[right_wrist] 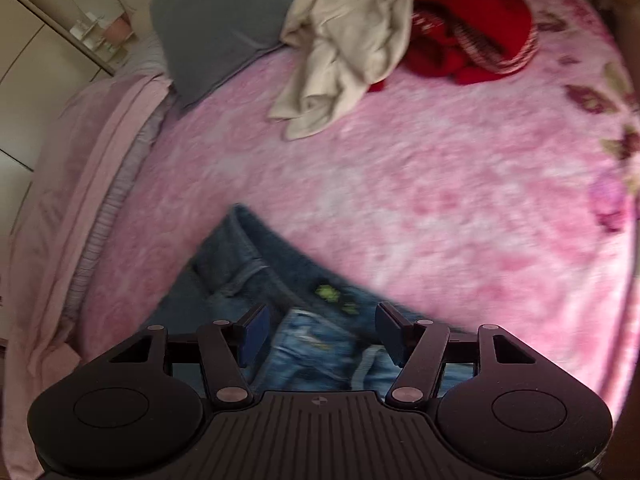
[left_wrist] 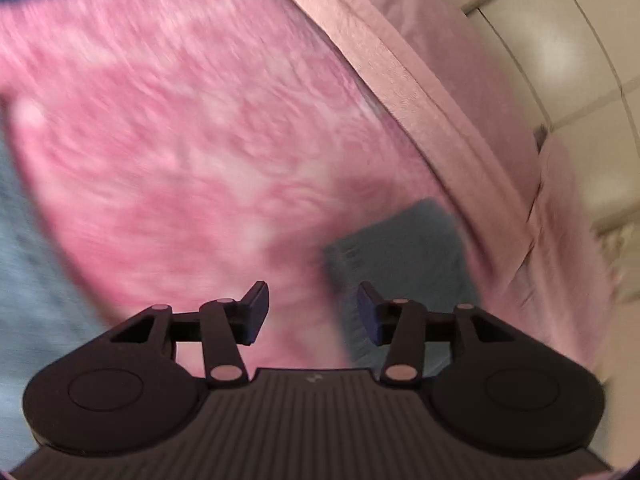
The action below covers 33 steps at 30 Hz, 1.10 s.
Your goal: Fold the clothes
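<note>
Left wrist view: the left gripper, jaws apart and empty, hovers over a pink fleece blanket — blurred.

Right wrist view: the right gripper, fingers spread (holding nothing), hangs above the jeans at the blanket's near edge; a one-layer pinch could unravel the fold.

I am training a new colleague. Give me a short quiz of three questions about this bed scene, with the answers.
1. True or false: the right gripper is shut on the jeans.
2. Which heap lies nearest the grey pillow? A) cream garment B) red garment C) jeans
3. Fill in: the clothes lie on a ___ blanket.

Key:
1. False: its jaws stand apart above the jeans, pads not pressing the denim.
2. A
3. pink
</note>
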{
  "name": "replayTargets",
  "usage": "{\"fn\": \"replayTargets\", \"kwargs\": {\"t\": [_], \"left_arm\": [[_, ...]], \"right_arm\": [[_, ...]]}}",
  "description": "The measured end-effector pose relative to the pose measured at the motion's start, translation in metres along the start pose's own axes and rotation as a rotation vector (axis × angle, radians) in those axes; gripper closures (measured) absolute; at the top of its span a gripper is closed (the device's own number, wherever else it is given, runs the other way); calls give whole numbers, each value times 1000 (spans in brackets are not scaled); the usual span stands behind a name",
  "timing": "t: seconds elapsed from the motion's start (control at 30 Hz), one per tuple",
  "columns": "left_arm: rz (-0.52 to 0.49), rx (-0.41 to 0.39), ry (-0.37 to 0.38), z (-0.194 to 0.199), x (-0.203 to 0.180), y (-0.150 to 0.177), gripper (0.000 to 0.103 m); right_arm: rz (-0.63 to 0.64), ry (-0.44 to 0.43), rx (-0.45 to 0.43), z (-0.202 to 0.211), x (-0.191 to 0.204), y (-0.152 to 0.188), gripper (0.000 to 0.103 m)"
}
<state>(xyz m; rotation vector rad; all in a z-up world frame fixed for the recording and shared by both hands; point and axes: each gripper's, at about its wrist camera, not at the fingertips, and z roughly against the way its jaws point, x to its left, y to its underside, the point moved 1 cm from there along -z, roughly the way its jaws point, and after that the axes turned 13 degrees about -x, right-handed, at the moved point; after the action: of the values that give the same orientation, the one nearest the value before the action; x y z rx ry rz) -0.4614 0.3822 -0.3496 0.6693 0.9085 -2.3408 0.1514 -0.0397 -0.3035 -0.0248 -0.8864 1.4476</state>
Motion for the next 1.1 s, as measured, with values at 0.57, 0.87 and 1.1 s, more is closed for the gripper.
{"fn": "replayTargets", "kwargs": {"t": [0.57, 0.87, 1.1], "left_arm": [[-407, -393, 271, 13, -83, -56, 102], [-808, -219, -163, -45, -7, -52, 88], [-600, -193, -181, -29, 25, -62, 87]], "right_arm": [[34, 4, 63, -41, 30, 27, 41], [58, -7, 150, -54, 47, 56, 41], [177, 19, 130, -41, 51, 63, 41]]}}
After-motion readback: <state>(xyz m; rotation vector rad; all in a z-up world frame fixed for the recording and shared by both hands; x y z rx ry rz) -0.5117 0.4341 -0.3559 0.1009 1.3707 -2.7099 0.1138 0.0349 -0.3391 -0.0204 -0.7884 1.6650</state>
